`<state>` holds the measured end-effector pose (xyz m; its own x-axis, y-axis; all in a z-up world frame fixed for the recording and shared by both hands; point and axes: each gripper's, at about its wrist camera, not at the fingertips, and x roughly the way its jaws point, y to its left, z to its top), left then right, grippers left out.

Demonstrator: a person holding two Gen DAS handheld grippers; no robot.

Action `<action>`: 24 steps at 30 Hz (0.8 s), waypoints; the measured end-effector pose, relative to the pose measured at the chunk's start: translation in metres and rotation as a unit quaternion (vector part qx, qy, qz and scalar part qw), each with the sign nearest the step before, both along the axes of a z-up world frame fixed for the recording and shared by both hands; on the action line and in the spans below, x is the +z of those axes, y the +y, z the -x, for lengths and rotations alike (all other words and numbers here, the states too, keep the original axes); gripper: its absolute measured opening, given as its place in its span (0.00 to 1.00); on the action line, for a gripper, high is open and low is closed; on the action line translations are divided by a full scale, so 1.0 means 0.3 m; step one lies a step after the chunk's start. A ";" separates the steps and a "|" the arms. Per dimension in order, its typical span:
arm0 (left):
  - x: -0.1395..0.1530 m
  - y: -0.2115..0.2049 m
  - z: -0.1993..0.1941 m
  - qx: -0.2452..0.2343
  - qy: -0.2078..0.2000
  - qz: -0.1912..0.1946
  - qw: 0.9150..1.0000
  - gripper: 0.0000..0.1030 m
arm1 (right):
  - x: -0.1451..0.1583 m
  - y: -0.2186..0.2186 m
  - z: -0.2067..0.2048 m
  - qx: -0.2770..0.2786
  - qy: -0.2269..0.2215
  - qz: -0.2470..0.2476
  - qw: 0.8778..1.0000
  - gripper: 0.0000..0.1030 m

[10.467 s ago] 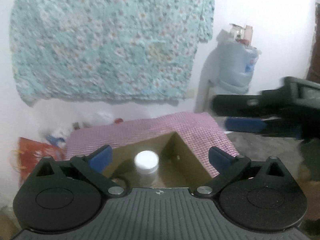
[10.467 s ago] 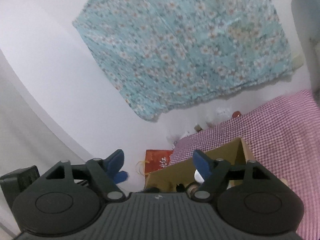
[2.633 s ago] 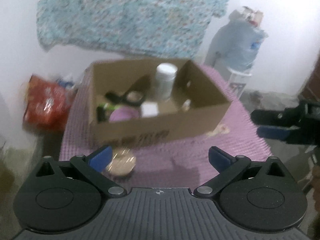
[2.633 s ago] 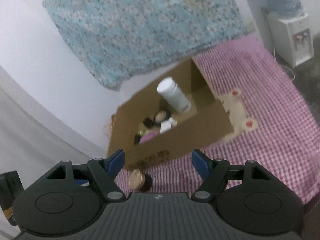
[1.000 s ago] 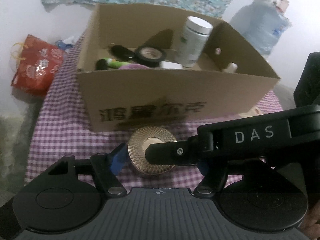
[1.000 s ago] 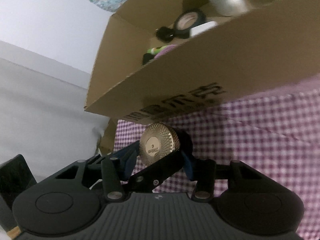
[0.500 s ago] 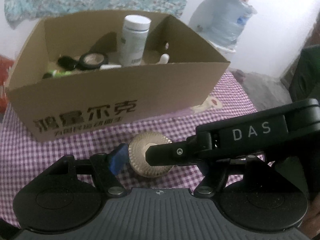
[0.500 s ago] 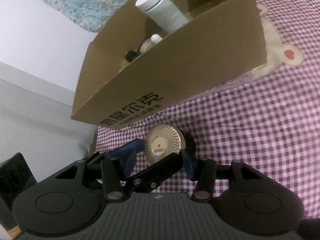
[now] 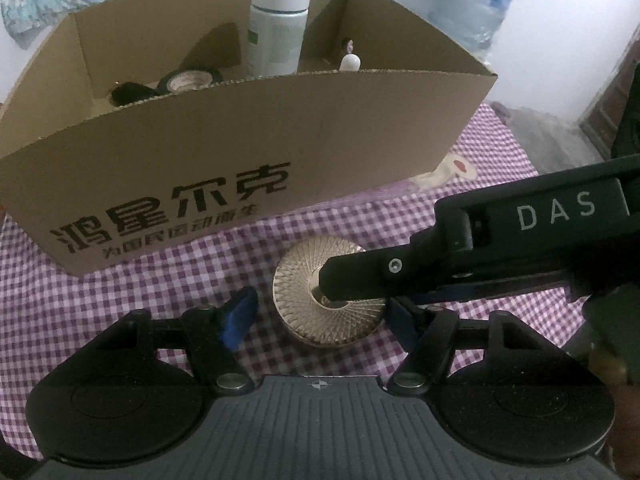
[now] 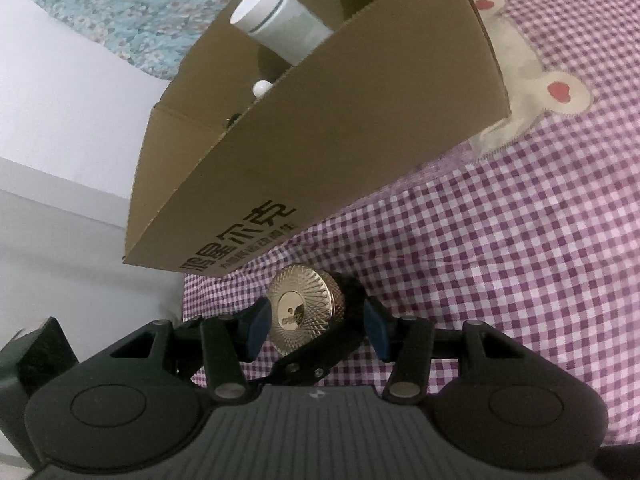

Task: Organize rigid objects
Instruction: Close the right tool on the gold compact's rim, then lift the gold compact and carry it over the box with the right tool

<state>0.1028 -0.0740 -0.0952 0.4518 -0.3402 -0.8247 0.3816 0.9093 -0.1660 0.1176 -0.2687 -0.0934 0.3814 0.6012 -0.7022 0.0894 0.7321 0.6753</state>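
round gold jar with a ribbed, radially patterned lid (image 9: 326, 300) sits upright on the purple-and-white checked cloth (image 10: 520, 240) covering the desk, just in front of the brown cardboard box with black printed characters (image 9: 248, 136), apart from its front wall.

left gripper (image 9: 320, 314): blue-padded fingers (image 9: 240, 312) straddle the jar, one each side. a gap shows between the left pad and the jar's rim; the far pad is partly hidden under the other tool. jaws are closing, jar between them, not yet clamped.

right gripper (image 10: 316, 330): reaches in from the right in the left wrist view, its black finger lying across the top of the lid. in its own view the blue fingers (image 10: 256, 326) stand either side of the jar, the left pad close against the lid's edge; whether either pad presses on it, cannot tell. a black arm of the other gripper crosses beneath the jar in this view.

inside the box: tall white plastic bottle with a white screw cap (image 9: 278, 32) standing at the back, a roll of black tape (image 9: 188, 80), a small black object (image 9: 128, 94), a small white rounded cap (image 9: 350, 62).

beige bear-shaped patch with red hearts (image 10: 532, 92) on the cloth, at the box's right corner. floral turquoise fabric (image 10: 100, 0) hangs on the white wall behind.
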 end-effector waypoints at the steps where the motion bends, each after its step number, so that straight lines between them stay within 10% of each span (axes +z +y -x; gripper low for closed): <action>1: -0.002 -0.003 -0.004 0.000 0.001 0.000 1.000 0.66 | -0.001 -0.002 0.001 -0.001 0.000 0.001 1.000 0.53; 24: -0.021 -0.035 -0.038 0.003 -0.002 -0.009 1.000 0.60 | -0.047 -0.022 -0.010 -0.024 0.017 -0.025 0.999 0.53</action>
<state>0.1143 -0.0845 -0.1015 0.4573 -0.3230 -0.8286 0.3763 0.9145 -0.1487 0.1205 -0.2754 -0.1076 0.3860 0.6174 -0.6854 0.1471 0.6923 0.7064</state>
